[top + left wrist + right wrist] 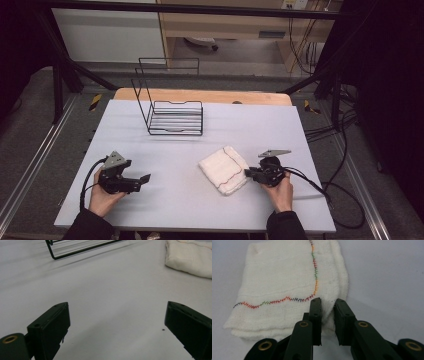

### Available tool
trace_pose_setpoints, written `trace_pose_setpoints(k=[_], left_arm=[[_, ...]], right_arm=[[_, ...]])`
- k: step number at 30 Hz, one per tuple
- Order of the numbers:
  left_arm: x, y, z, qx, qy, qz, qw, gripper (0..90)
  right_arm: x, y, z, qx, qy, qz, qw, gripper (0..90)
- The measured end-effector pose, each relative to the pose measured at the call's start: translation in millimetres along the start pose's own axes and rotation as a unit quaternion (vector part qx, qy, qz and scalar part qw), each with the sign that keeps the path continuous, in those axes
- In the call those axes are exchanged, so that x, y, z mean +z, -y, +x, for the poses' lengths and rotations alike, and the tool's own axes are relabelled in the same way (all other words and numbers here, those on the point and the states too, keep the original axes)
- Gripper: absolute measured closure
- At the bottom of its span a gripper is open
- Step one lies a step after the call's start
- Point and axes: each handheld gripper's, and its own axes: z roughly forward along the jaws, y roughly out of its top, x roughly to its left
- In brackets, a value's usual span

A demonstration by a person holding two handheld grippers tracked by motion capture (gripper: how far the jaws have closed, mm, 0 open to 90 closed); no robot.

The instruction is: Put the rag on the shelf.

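Counter [165, 200]: grey, bearing a wire rack [175, 117] at the far side. Folded white towel [284, 287], landmark, lying flat nearer than the rack and to its right. Right tool [327, 312] narrowed onto the towel's near corner, fabric pinched between the pads (grasp step judged in hand). Left tool [116, 322] wide, holding nothing, well left of the towel. Next: lift without losing the pinched fold.
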Motion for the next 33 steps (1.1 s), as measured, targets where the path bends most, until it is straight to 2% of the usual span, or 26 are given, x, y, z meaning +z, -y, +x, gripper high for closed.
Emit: trace_pose_setpoints(k=[4, 8, 12, 16, 17, 18, 20, 21, 24, 25, 29, 33], left_arm=[[5.2, -7.6, -6.8, -0.012, -0.001, -0.001, 0.9999, 6.6], [15.5, -17.3, -19.3, -0.012, 0.001, 0.003, 0.9999, 7.6], [31.3, -29.3, -36.9, -0.007, 0.013, 0.005, 0.9999, 10.5], [52.0, -42.9, -53.9, -0.004, 0.021, 0.01, 0.9997, 12.5], [57.4, -46.0, -57.0, -0.006, 0.022, 0.011, 0.9997, 13.4], [62.8, -48.9, -59.9, -0.009, 0.022, 0.013, 0.9996, 15.5], [73.0, -54.5, -65.0, -0.015, 0.026, 0.015, 0.9994, 16.6], [78.0, -57.2, -67.8, -0.018, 0.025, 0.017, 0.9994, 17.8], [91.8, -63.8, -75.8, -0.022, 0.022, 0.021, 0.9993, 22.3], [96.0, -65.1, -78.0, -0.028, 0.025, 0.022, 0.9991, 22.3], [111.2, -68.1, -85.0, -0.043, 0.032, 0.031, 0.9981, 29.8], [123.5, -69.1, -89.3, -0.052, 0.037, 0.044, 0.997, 35.5]], right_arm=[[-4.3, 4.5, 6.2, 0.013, -0.003, 0.0, 0.9999, 78.9], [-7.6, 9.2, 12.6, 0.009, -0.004, -0.003, 0.9999, 78.6], [-11.6, 16.9, 20.6, -0.007, 0.001, -0.007, 0.9999, 77.2], [-11.7, 17.3, 20.1, -0.022, 0.003, -0.01, 0.9997, 73.7], [-12.5, 17.1, 19.8, -0.027, 0.002, -0.015, 0.9995, 69.4], [-15.4, 16.8, 19.0, -0.039, 0.001, -0.037, 0.9985, 61.8], [-17.7, 15.9, 18.6, -0.038, -0.003, -0.043, 0.9984, 59.2], [-20.0, 15.2, 17.9, -0.038, -0.004, -0.052, 0.9979, 53.9], [-25.3, 14.1, 14.6, -0.052, 0.01, -0.076, 0.9957, 39.7], [-25.3, 14.1, 14.6, -0.052, 0.01, -0.076, 0.9957, 39.7], [-24.5, 15.6, 10.3, -0.053, 0.021, -0.081, 0.9951, 25.5], [-23.7, 15.1, 9.8, -0.054, 0.024, -0.081, 0.9949, 21.6]])
